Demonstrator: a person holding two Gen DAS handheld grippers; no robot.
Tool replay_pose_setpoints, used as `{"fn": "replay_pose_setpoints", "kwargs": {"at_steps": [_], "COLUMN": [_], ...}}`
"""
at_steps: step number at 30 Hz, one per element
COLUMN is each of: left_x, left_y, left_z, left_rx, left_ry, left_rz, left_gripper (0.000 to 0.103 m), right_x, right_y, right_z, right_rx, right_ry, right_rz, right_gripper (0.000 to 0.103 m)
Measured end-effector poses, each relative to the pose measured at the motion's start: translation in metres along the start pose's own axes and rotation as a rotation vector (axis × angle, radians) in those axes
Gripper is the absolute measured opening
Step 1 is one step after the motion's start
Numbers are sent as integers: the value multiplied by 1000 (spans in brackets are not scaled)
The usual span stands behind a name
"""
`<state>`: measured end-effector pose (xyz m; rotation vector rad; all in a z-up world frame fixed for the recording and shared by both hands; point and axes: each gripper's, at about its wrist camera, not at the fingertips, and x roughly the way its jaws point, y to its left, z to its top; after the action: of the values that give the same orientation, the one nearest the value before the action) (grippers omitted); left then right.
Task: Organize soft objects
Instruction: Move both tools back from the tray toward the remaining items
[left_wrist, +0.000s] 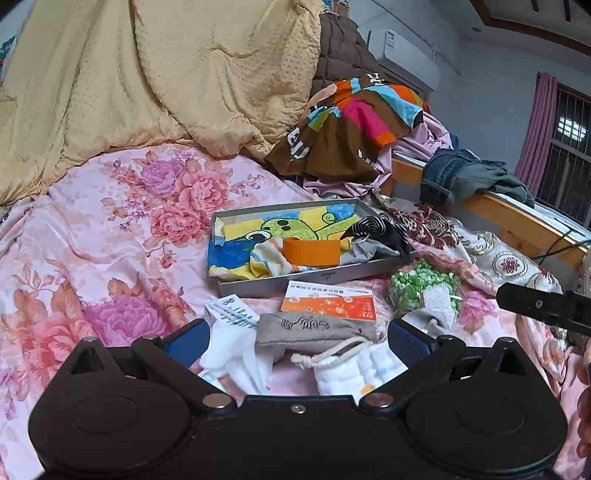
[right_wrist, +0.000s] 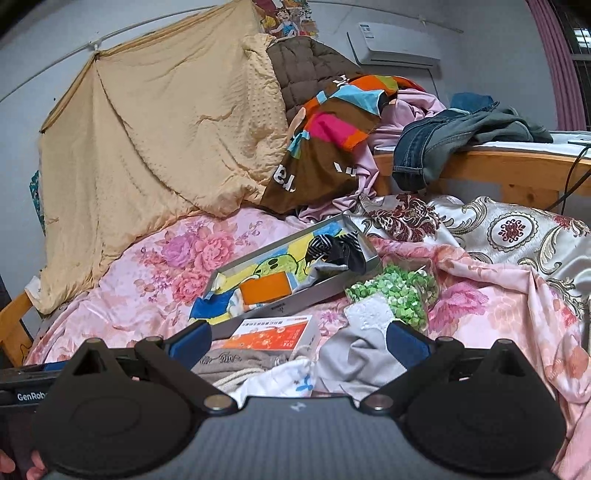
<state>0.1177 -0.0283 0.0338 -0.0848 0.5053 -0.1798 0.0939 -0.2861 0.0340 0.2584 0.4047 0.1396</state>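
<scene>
Both hand-held grippers wide open, holding nothing: left hand-held gripper (left_wrist: 295, 338), right hand-held gripper (right_wrist: 299, 338). Taupe drawstring fabric pouch (left_wrist: 314, 328) lies on the pink floral bedsheet (left_wrist: 110, 229), just in front of the grey metal tray (left_wrist: 314, 278), between the left jaws. Looks light, limp, non-slip; pinch mid-body, not the cord.
</scene>
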Motion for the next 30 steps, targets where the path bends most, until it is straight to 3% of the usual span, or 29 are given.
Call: {"fn": "replay_pose_setpoints", "kwargs": {"at_steps": [23, 30], "left_x": [-12, -18], "left_y": [49, 57], "left_z": [-49, -66], "left_rx": [68, 131], "left_ry": [51, 73], "left_rz": [-24, -37], "left_gripper": [102, 102], "right_x": [-4, -10], "right_y": [27, 48], "right_z": [-42, -56], "right_rx": [-84, -144], "right_ry": [119, 149], "right_rz": [-13, -15], "right_gripper": [103, 103]}}
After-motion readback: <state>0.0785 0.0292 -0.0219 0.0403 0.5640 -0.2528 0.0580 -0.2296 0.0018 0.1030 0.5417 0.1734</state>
